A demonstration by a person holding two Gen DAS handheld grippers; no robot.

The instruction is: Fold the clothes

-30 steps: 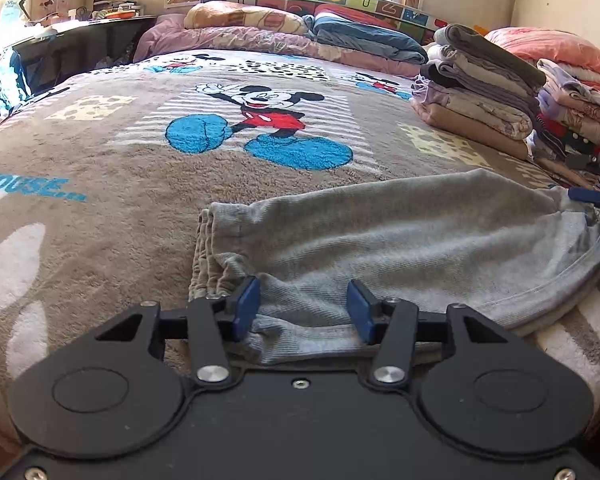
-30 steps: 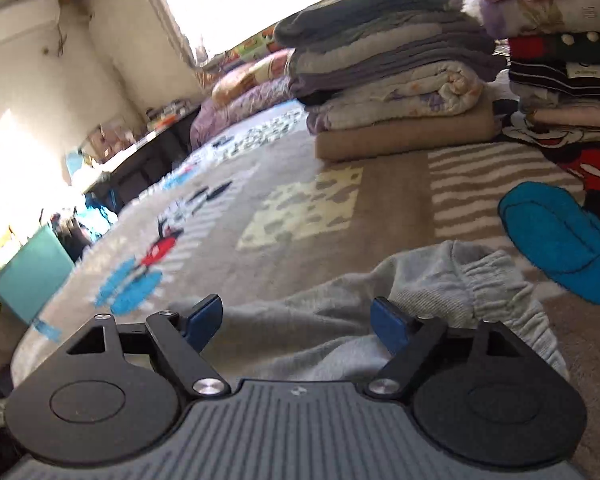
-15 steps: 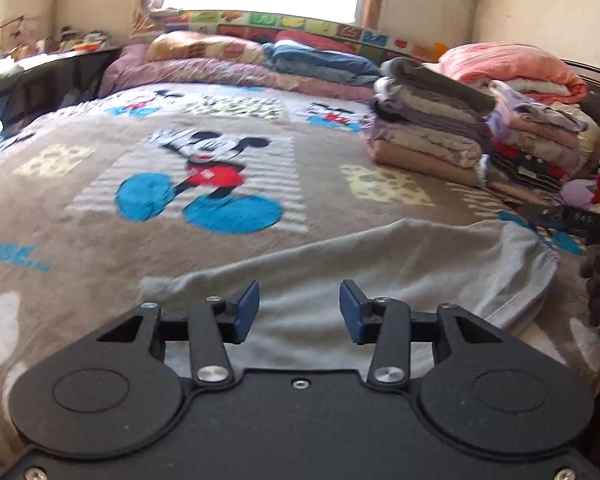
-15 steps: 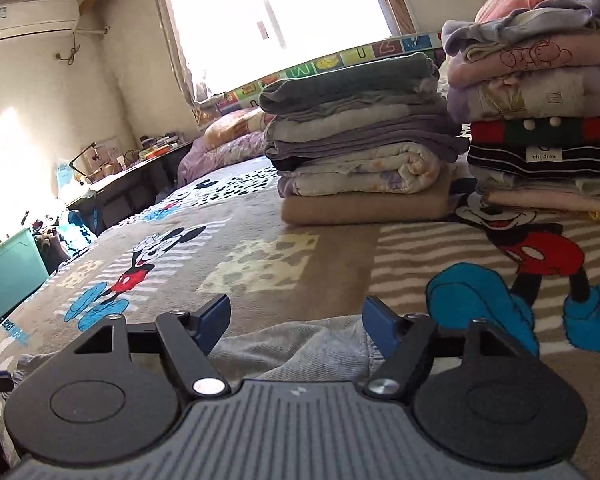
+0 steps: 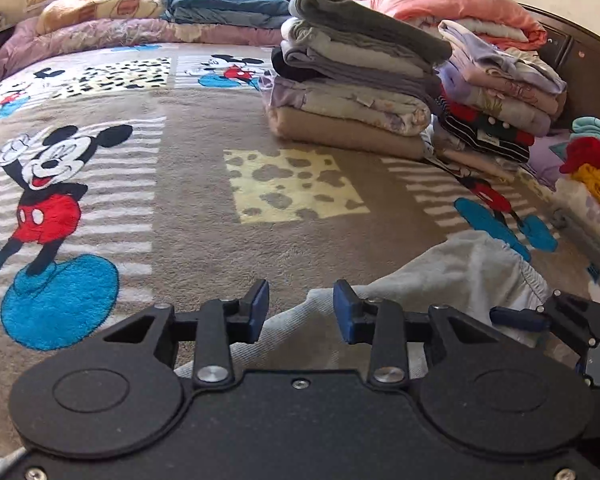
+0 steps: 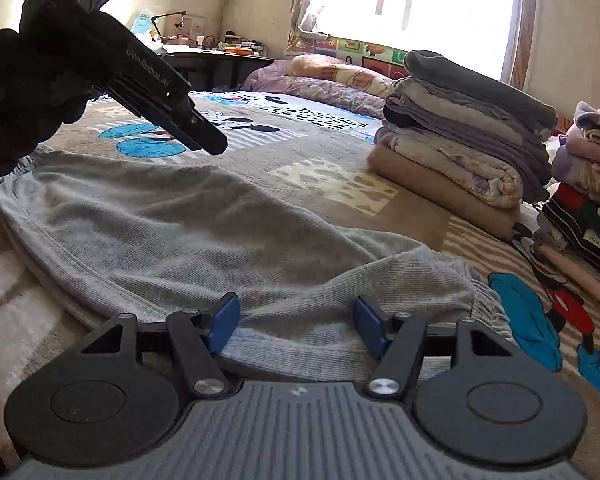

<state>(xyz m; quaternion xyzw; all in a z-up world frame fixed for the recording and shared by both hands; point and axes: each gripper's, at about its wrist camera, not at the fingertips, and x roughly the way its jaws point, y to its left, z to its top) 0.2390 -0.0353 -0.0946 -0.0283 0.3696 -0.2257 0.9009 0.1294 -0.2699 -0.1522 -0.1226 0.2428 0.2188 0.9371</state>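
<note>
A grey ribbed garment (image 6: 172, 224) with elastic hems lies spread flat on the Mickey Mouse blanket (image 5: 204, 216). My right gripper (image 6: 296, 324) sits low at its near gathered end. Its jaws are closing with a ridge of grey cloth between the blue pads, which are not pressing it. My left gripper (image 5: 300, 312) is closing too. Only the garment's edge (image 5: 460, 272) shows below it, and nothing is pinched. In the right wrist view the left gripper (image 6: 208, 140) hangs in the air above the garment's far end, held by a black-gloved hand (image 6: 12, 100). The right gripper (image 5: 556, 316) shows at the left wrist view's right edge.
Two tall stacks of folded clothes (image 5: 352, 80) (image 5: 500, 92) stand on the bed's far right, also seen as a stack (image 6: 460, 140) in the right wrist view. A loose red and yellow heap (image 5: 592, 168) lies at the right edge. Pillows (image 5: 100, 4) line the headboard; a desk (image 6: 220, 56) stands beyond the bed.
My left gripper rose off the garment's edge and swung right toward the stacks, jaws narrowing. My right gripper rolled level and now looks along the spread garment, jaws narrowing around its near end.
</note>
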